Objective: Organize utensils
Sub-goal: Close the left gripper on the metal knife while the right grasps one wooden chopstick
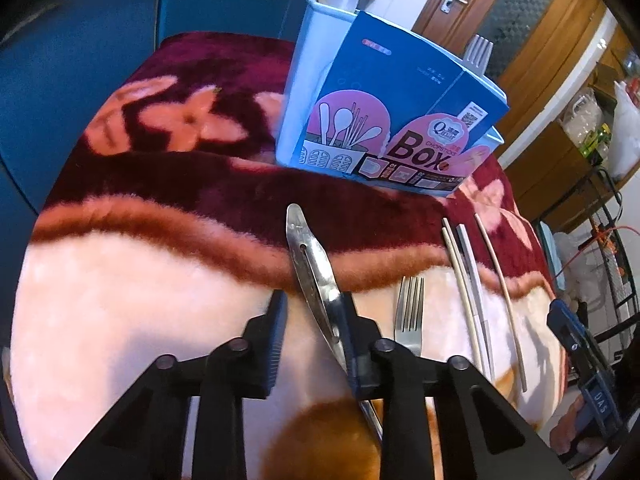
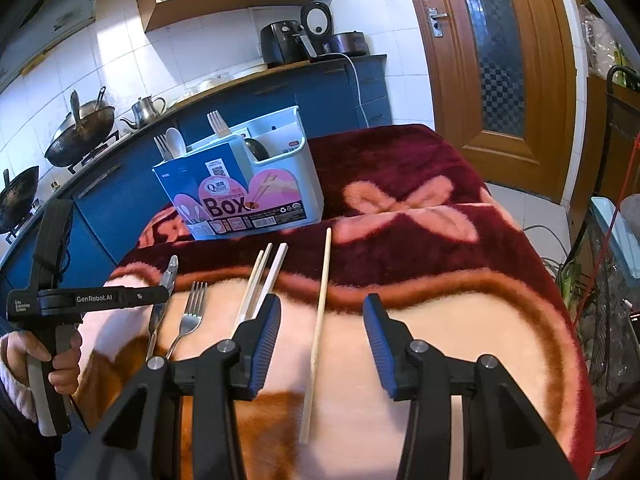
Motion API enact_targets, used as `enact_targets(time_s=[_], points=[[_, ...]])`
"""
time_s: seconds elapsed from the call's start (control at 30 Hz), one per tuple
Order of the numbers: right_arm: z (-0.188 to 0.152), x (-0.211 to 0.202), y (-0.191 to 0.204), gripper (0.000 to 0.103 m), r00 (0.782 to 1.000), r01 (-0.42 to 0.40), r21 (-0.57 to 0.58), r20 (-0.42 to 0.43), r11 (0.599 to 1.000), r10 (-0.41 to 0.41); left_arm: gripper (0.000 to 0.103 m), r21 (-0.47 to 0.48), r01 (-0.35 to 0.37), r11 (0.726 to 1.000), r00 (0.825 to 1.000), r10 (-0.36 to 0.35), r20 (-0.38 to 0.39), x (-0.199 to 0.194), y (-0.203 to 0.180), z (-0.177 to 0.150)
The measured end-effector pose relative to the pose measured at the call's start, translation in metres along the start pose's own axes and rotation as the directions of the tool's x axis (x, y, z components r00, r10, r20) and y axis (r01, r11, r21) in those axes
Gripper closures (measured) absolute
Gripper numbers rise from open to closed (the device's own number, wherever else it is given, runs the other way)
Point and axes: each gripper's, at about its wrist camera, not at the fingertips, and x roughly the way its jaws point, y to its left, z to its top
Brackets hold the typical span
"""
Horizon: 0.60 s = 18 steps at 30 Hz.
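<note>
My left gripper [image 1: 310, 340] stands partly open around a steel utensil handle [image 1: 308, 256] that lies against its right pad, unclamped. My right gripper [image 2: 322, 344] gapes over a lone chopstick [image 2: 318, 328], holding nothing. A fork [image 1: 409, 312] and more chopsticks [image 1: 464, 276] lie beyond on the blanket [image 1: 140, 292]; farthest stands the utensil box [image 1: 384, 112].

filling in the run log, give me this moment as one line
left gripper: open around steel utensil handle | right gripper: open over lone chopstick | fork: on blanket | holder box: upright
</note>
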Motion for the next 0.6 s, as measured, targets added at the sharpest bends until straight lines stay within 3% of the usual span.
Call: enact_targets(time_s=[0.1, 0.37, 0.6], points=[[0.000, 0.002, -0.001, 0.056, 1.000, -0.003, 0.004, -0.008, 1.000, 0.003, 0.094, -0.026, 0.030, 0.999, 0.999, -0.030, -0.012, 0.001, 0.005, 0.002], [0.003, 0.005, 0.004, 0.057, 0.999, -0.006, -0.021, -0.034, 1.000, 0.006, 0.097, -0.058, 0.099, 0.993, 0.995, -0.098, 0.012, -0.002, 0.011, -0.001], [0.013, 0.019, 0.008, 0.056, 0.993, -0.005, -0.048, -0.120, 0.999, -0.001, 0.100, -0.006, 0.120, 0.993, 0.982, -0.118, 0.145, -0.030, 0.006, -0.003]])
